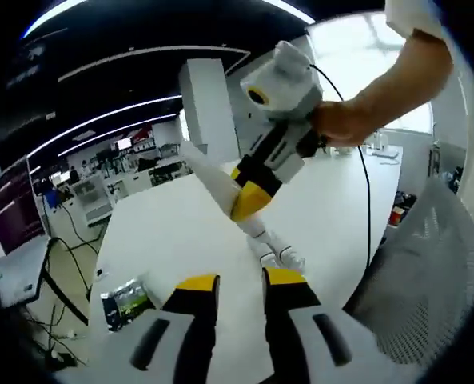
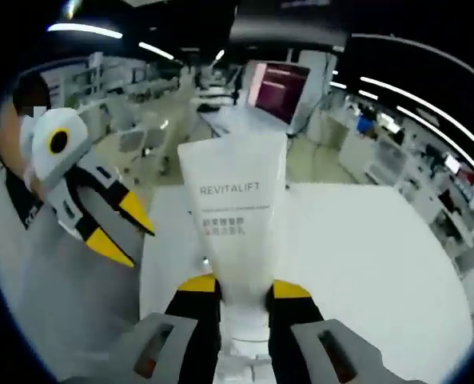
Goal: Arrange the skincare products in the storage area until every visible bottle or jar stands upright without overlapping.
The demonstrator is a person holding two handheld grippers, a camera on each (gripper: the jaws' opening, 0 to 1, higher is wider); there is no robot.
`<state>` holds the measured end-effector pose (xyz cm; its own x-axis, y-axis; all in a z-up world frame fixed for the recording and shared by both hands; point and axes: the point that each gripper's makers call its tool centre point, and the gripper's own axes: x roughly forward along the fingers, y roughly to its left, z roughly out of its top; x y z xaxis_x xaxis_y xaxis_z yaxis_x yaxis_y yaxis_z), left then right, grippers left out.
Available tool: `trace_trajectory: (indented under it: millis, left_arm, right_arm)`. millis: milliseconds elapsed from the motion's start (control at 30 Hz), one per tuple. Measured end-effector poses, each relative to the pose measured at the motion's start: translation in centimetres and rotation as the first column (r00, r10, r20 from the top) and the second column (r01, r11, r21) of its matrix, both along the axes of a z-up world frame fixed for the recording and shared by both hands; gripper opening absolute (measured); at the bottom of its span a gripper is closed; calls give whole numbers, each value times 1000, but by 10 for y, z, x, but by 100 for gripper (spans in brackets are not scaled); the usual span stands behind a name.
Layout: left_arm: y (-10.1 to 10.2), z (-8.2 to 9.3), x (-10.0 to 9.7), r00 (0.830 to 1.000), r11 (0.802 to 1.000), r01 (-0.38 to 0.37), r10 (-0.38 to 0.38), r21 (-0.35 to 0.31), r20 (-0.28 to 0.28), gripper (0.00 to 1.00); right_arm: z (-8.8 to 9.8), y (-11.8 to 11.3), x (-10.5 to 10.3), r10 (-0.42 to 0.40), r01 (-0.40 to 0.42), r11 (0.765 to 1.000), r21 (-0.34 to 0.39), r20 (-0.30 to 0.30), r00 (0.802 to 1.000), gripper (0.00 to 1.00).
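Note:
In the right gripper view, a white tube (image 2: 233, 212) printed REVITALIFT stands up between my right gripper's jaws (image 2: 243, 288), which are shut on its lower part above the white table (image 2: 364, 264). My left gripper (image 2: 123, 228) hangs to its left, jaws spread and holding nothing. In the left gripper view, my left gripper (image 1: 240, 282) stands open over the table (image 1: 173, 232). Beyond it a hand holds the right gripper (image 1: 252, 198), clamped on the tilted tube (image 1: 209, 178). Below the tube's lower end lie small clear items (image 1: 287, 258), too blurred to name.
A small dark packet with a green label (image 1: 127, 302) lies near the table's left edge. A grey mesh chair back (image 1: 428, 272) stands close on the right. Desks, monitors (image 2: 278, 86) and cables fill the room behind.

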<state>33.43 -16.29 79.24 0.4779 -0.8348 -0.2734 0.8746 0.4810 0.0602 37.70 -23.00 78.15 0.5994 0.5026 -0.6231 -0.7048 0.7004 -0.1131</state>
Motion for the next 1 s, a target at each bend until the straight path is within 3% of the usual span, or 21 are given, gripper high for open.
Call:
trace_trajectory:
  millis: [167,367,400,467,533,567,633,733,800,900,1000]
  left_arm:
    - [-5,16,-5,1000,996,25,-24,-82,9,41]
    - [-9,22,-6,999,992,25,-27,-122,-18,43]
    - [-12,23,-9,997,989,33,-42,-143,-61,43]
    - [-23,35,-15,982,973,50,-89,-224,-168,45]
    - [-25,45,-14,985,972,46,-83,-230,-151,43]
    - [-26,53,-13,985,966,0,-45,-259,-168,42]
    - [-35,70,-20,988,945,7,-57,-328,-142,41]
    - [-47,71,-26,983,929,-21,-47,-370,-176,42]
    - [-51,68,-29,984,928,-23,-46,-373,-174,39]
    - [-54,62,-36,989,951,14,-59,-308,-137,33]
    - [-54,63,-41,986,951,26,-75,-308,-147,28]
  right_arm:
    - [-6,2,-24,-42,43,998,35,-11,999,16]
    - [-6,8,-53,-75,79,991,107,-41,996,16]
    - [-6,9,-55,-78,83,990,112,-42,996,16]
    - [-4,12,-61,-77,81,990,113,-40,996,17]
    - [2,14,-65,-85,88,989,122,-26,996,17]
    - [6,15,-66,-95,97,986,136,-21,995,17]
    - [11,17,-68,-94,95,985,146,-15,995,17]
    - [16,21,-73,-73,72,987,141,5,997,17]
    - [18,23,-78,-52,50,988,144,8,999,17]
    - [21,23,-85,-31,28,991,134,27,999,18]
    - [24,27,-95,-11,6,991,135,30,999,18]
